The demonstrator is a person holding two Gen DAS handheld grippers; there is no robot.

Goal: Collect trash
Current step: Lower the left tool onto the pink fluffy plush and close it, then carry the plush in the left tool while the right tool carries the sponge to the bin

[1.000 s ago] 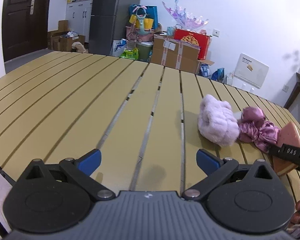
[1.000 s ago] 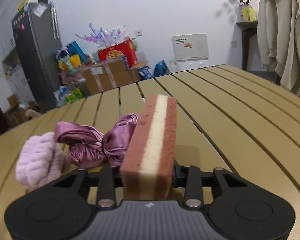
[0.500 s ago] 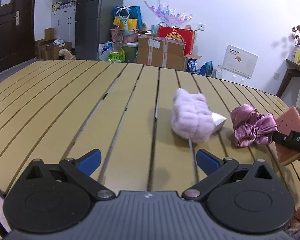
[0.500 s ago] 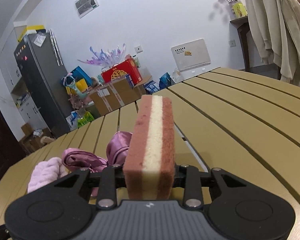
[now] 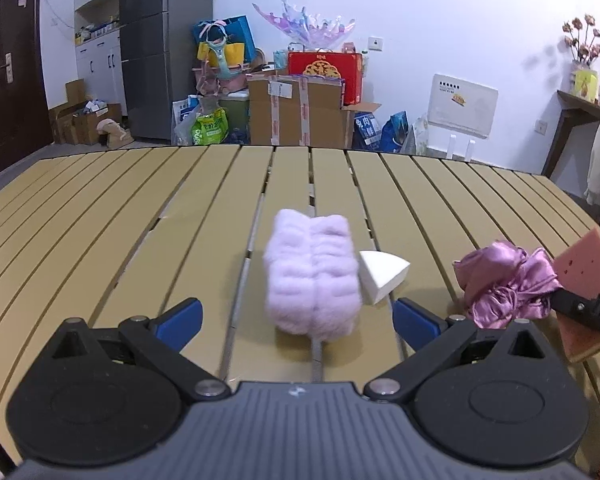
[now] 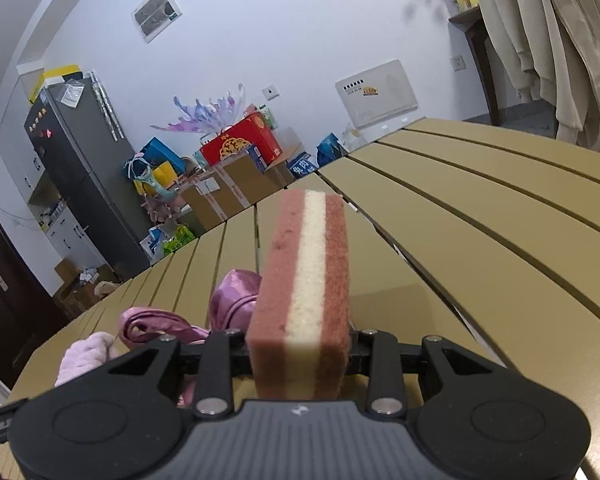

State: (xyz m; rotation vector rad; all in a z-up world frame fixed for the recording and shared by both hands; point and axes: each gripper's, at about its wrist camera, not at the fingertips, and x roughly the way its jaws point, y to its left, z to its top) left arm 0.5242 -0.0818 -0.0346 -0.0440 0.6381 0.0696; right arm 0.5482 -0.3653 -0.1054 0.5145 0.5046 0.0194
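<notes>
My right gripper [image 6: 300, 354] is shut on a pink sponge with a cream middle layer [image 6: 304, 280], held upright above the slatted table. The same sponge [image 5: 580, 276] shows at the right edge of the left wrist view. My left gripper [image 5: 298, 316] is open, its blue pads on either side of a fluffy lilac cloth [image 5: 312, 276] that lies just ahead on the table, not touched. A white wedge-shaped piece [image 5: 380, 274] rests against the cloth's right side. A crumpled purple satin cloth [image 5: 504, 284] lies further right, next to the sponge.
The yellow slatted table [image 5: 140, 220] stretches wide to the left and far side. Behind it stand cardboard boxes [image 5: 296, 112], bags and a dark fridge [image 5: 164, 48]. A beige coat [image 6: 540, 40] hangs at the right.
The left gripper has swung right, so the lilac cloth now sits centred between its open fingers. The right gripper has rolled and tilted, still holding the sponge.
</notes>
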